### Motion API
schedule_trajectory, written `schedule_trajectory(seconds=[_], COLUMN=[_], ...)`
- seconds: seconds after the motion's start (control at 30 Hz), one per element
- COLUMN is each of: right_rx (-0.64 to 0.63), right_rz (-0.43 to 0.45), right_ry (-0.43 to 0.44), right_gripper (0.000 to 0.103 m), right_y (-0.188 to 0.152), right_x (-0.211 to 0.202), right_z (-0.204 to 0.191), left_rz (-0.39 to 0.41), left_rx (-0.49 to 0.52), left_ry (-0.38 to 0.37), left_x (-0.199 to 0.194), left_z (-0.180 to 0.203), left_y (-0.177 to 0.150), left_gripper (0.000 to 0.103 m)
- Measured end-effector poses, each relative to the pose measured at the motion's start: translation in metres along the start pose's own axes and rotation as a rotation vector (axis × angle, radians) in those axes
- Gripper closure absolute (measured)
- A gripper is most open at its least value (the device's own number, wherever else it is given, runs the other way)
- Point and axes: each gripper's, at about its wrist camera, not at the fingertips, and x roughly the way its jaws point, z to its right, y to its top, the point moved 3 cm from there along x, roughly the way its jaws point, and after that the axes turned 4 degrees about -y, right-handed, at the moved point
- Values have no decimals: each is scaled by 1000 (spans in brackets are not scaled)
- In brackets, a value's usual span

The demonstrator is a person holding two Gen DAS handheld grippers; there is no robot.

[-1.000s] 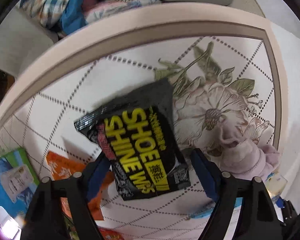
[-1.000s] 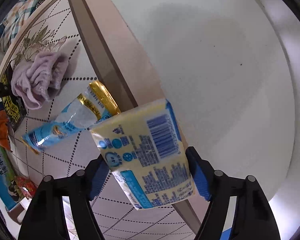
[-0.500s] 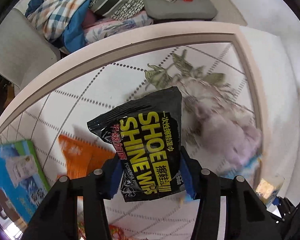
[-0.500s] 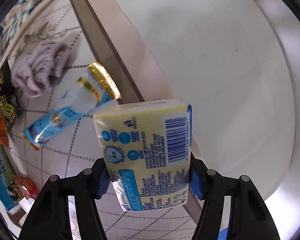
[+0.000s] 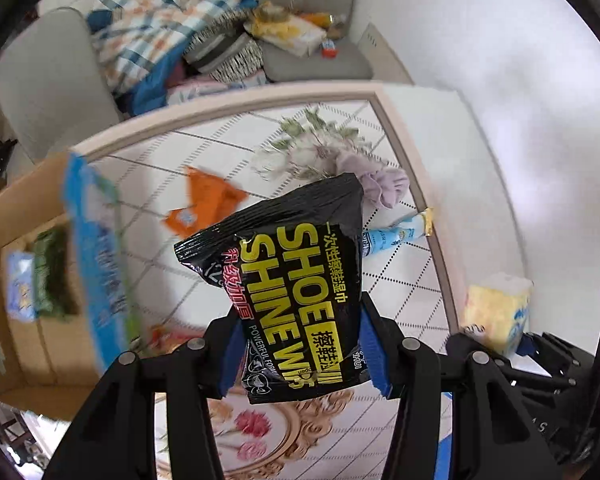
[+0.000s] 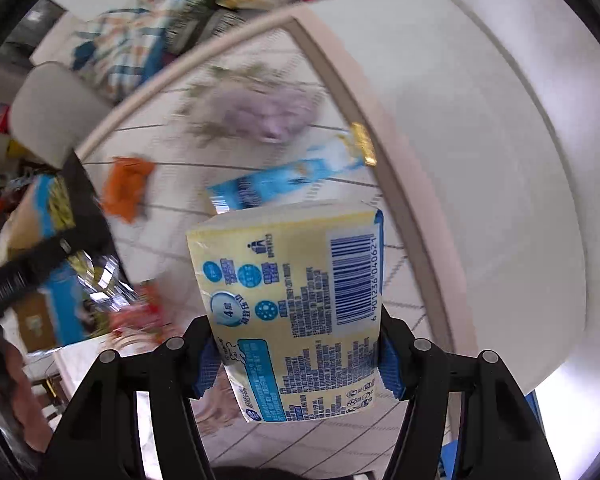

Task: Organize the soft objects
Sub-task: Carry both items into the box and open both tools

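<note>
The left gripper point(image 5: 300, 350) is clamped on a black wipes pack point(image 5: 296, 292) at the centre of the left wrist frame, held above the patterned worktop point(image 5: 204, 148). At the centre of the right wrist frame, the right gripper point(image 6: 298, 360) is clamped on a yellow tissue pack point(image 6: 292, 308). On the worktop lie a lilac cloth point(image 5: 380, 184), an orange packet point(image 5: 204, 204) and a blue tube point(image 6: 288, 178), with a cardboard box point(image 5: 20, 216) at the left edge of the left wrist frame.
</note>
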Motion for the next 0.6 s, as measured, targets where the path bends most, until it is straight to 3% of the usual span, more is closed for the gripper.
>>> schedule_trajectory(seconds=[0.13, 0.33, 0.6], right_rx=[-37, -126, -197], right_rz=[37, 63, 59], right_ry=[67, 143, 187], right_gripper=[37, 37, 37], right_y=[-26, -52, -48], right_x=[-37, -71, -55], right_z=[-51, -149, -284], left_rz=[56, 137, 133], left_rx=[-20, -67, -128], left_ry=[-23, 54, 194], left_x=[-53, -120, -153], left_z=[-33, -112, -238], left_y=[-19, -36, -38], left_gripper=[55, 55, 55])
